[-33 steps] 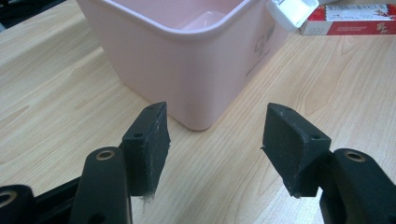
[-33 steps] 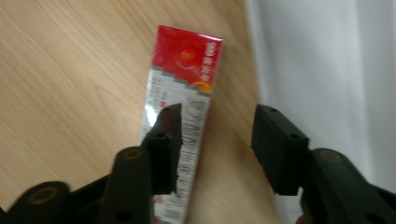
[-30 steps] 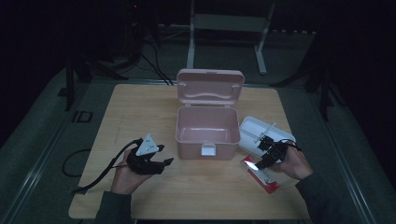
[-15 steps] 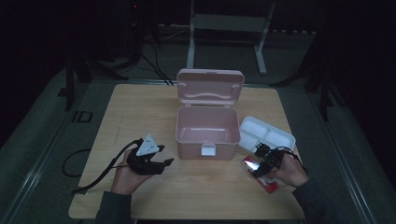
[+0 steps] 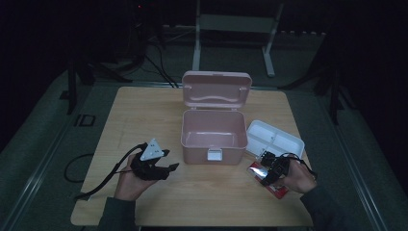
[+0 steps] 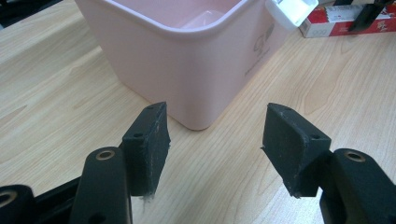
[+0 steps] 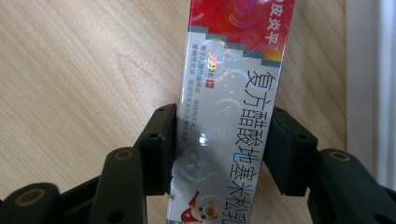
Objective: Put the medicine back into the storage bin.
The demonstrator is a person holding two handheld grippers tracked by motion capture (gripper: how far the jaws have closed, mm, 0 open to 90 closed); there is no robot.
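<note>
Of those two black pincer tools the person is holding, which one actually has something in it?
The right gripper: its jaws press both sides of a long red-and-silver cardboard box lying on the wooden table. The left gripper is open, facing the pink plastic storage box.

Your left gripper point(image 5: 161, 169) is black, topped by a grey three-cornered plate, trailing a black cable toward the frame's lower left. You wear dark sleeves point(image 5: 115, 214).
</note>
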